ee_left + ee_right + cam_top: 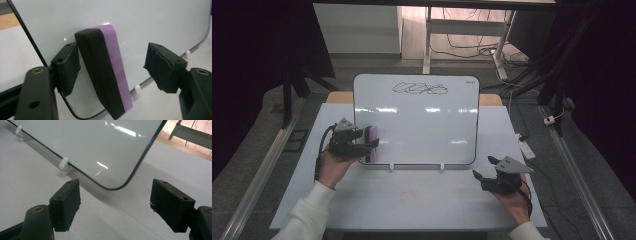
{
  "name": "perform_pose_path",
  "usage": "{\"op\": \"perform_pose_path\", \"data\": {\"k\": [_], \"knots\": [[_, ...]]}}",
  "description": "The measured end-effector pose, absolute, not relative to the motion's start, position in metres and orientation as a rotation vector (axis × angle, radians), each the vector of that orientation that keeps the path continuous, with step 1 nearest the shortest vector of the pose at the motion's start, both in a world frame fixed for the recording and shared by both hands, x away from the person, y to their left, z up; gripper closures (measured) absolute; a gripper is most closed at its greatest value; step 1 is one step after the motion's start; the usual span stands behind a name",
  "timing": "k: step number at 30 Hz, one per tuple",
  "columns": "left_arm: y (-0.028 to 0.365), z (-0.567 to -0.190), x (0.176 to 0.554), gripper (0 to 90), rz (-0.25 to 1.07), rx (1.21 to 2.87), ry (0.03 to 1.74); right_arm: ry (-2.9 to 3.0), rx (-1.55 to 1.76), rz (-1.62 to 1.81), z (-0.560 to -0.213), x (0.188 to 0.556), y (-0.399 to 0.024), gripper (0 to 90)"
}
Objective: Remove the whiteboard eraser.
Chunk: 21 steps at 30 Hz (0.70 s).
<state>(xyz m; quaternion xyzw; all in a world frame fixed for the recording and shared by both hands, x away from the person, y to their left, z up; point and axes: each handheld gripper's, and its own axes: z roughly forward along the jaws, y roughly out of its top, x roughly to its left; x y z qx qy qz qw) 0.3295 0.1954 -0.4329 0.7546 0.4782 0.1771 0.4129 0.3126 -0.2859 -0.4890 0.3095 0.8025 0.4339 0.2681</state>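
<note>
A whiteboard (417,125) stands tilted on small white feet on the white table (422,200), with a black scribble (419,89) near its top edge. A purple eraser with a black felt side (373,134) lies against the board's lower left corner. My left gripper (369,144) straddles it. In the left gripper view the eraser (107,72) sits between the jaws of the left gripper (116,58). One pad (67,67) touches the felt, while the other stands clear of the purple side. My right gripper (484,168) rests open by the board's lower right corner (115,185), holding nothing.
White clip feet (64,164) hold the board's bottom edge. Behind the table are desk legs and loose cables (472,47) on the floor. A metal rail (577,170) runs along the right side of the table.
</note>
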Motion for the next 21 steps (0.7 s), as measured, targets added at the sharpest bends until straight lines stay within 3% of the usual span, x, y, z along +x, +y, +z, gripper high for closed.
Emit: {"op": "perform_pose_path", "data": {"k": [15, 21], "knots": [[0.192, -0.438, 0.342, 51.4, 0.472, 1.868, 1.278, 2.17, 0.838, 1.157, -0.491, 0.313, -0.284, 23.2], [0.192, -0.437, 0.341, 55.4, 0.445, 1.84, 1.314, 2.166, 0.841, 1.157, -0.49, 0.313, -0.284, 23.2]]}}
